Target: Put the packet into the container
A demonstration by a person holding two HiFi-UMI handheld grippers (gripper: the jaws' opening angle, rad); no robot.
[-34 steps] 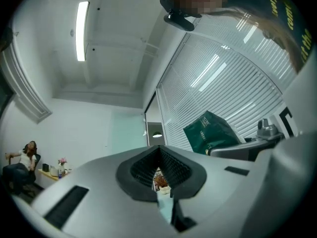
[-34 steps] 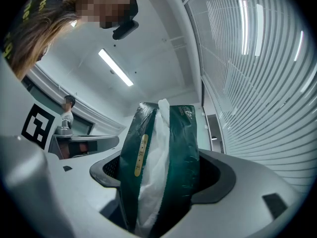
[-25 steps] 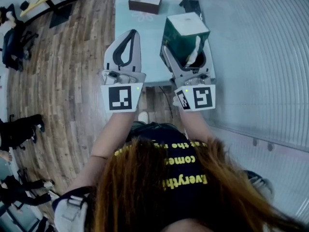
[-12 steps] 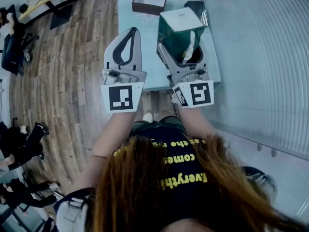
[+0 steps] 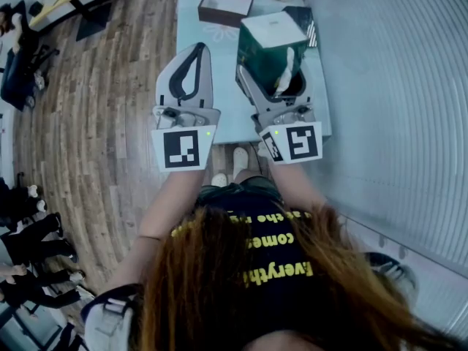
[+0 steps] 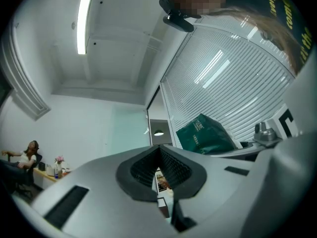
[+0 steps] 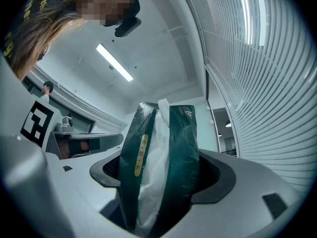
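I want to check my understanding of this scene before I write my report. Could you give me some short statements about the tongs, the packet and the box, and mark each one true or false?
1. The right tongs are closed on a dark green plastic packet with white material showing at its opening. True.
2. The left tongs are wide open. False: they are shut, with nothing between them.
3. The packet already lies inside the dark brown open box. False: the right tongs hold it, well apart from the box.
4. The box stands at the far end of the pale blue-green table. True.
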